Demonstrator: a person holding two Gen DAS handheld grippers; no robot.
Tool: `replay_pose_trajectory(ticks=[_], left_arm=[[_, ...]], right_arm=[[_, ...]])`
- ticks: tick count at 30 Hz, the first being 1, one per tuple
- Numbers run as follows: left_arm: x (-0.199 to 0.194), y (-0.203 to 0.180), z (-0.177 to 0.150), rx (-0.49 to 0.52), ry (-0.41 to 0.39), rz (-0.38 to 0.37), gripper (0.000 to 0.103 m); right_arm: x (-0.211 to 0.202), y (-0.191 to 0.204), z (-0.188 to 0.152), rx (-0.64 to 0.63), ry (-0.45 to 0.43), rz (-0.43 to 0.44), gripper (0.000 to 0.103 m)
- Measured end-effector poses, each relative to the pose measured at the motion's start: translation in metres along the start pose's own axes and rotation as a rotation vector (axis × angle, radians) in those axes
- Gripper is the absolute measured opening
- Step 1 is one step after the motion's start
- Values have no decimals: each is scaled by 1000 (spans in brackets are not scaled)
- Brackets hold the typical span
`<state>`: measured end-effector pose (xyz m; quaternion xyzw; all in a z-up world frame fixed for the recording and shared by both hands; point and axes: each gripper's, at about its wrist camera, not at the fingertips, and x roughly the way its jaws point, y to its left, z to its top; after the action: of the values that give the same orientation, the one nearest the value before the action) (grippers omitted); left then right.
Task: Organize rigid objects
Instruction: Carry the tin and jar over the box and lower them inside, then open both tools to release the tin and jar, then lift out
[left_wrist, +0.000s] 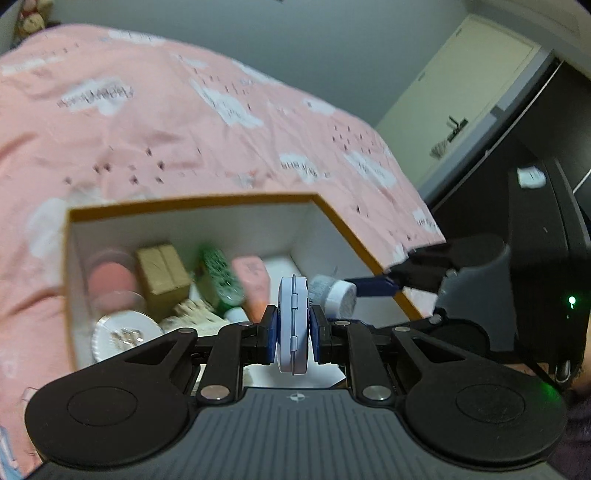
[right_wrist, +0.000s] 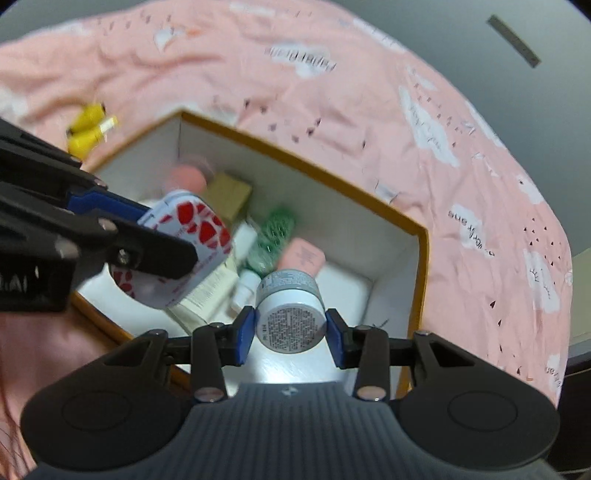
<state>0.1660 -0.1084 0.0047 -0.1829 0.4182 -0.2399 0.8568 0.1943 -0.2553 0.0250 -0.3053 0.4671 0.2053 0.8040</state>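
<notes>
A white box with an orange rim (left_wrist: 192, 202) (right_wrist: 295, 164) sits on the pink bedspread and holds several items. My left gripper (left_wrist: 292, 328) is shut on a flat white tin, held edge-on (left_wrist: 293, 325) above the box; its red-patterned face shows in the right wrist view (right_wrist: 192, 236). My right gripper (right_wrist: 290, 334) is shut on a small white jar with a grey-blue lid (right_wrist: 290, 314), also above the box; the jar also shows in the left wrist view (left_wrist: 334, 293).
In the box lie a pink jar (left_wrist: 110, 280), a brown carton (left_wrist: 162, 269), a green bottle (left_wrist: 219, 277), a pink tube (left_wrist: 255, 284) and a round white lid (left_wrist: 123, 334). Two yellow objects (right_wrist: 86, 129) lie on the bed beyond the box. A dark cabinet (left_wrist: 535, 206) stands right.
</notes>
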Motion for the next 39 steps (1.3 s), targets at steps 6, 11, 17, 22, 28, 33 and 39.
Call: replay_pose_trajectory(ticks=[6, 11, 17, 22, 28, 33, 39], left_arm=[[24, 4, 2, -25, 72, -13, 20], [40, 12, 7, -74, 112, -30, 20], [59, 16, 8, -115, 161, -50, 20], [67, 18, 7, -122, 186, -48, 20], [73, 19, 9, -125, 202, -44, 20], [77, 19, 10, -130, 212, -43, 20], [85, 20, 12, -168, 239, -44, 19]], right_arm=[[31, -7, 6, -73, 136, 11, 41], [55, -11, 9, -107, 221, 36, 41], [79, -13, 10, -147, 304, 49, 41], [97, -15, 6, -158, 352, 60, 41], [107, -18, 4, -162, 377, 64, 41], [105, -19, 3, -163, 364, 69, 43], [84, -21, 6, -167, 316, 81, 50]])
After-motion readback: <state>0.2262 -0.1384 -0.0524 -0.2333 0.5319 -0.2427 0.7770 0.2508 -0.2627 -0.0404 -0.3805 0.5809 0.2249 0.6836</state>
